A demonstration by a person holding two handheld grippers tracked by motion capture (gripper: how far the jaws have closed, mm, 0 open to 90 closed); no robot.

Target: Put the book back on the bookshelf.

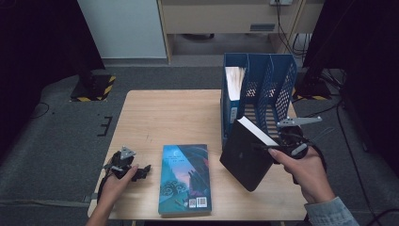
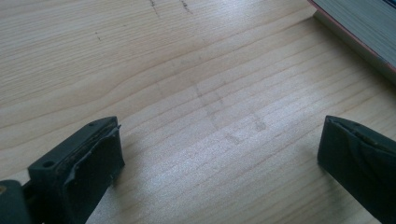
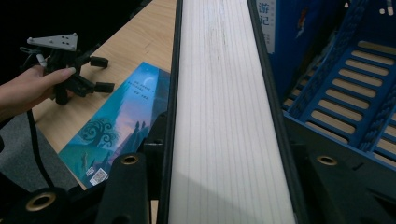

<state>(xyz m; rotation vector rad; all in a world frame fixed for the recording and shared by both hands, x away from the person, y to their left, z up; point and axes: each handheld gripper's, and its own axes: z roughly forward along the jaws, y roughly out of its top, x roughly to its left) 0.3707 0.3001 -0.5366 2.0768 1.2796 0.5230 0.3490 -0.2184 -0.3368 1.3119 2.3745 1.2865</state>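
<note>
Step in hand, as I read it: filing the black book (image 1: 245, 155) into the blue file rack (image 1: 263, 89). Right tongs (image 1: 276, 141) are clamped across the book's thickness at the page edge; in the right gripper view the white page block (image 3: 224, 116) runs straight up between the two jaws, covers pinched from both sides

Book is off the counter (image 1: 164, 113), tilted, lower corner hanging toward the front edge, upper end just beside the rack's front. Rack's left slot already holds a blue-spined book (image 1: 234, 89); middle and right slots look free

To do it well, my take:
- rotate the book upright before moving in, spine parallel to the dividers
- aim for the middle slot, enter from above and front, don't drag a corner over the perforated divider
- grip is at one edge, so the heavy end will want to swing; keep the move slow, hold the clamp until the bottom edge seats on the slot floor
- rack is light plastic, a nudge could shove it back

Left tongs (image 1: 141, 172) rest low at the counter's front left, jaws wide apart with nothing between them, bare wood in the left gripper view. The teal book (image 1: 185, 179) lies flat just to their right, not touched; its page edge shows at the top right corner of that view (image 2: 359, 28). Left could steady the rack if it slides
</note>
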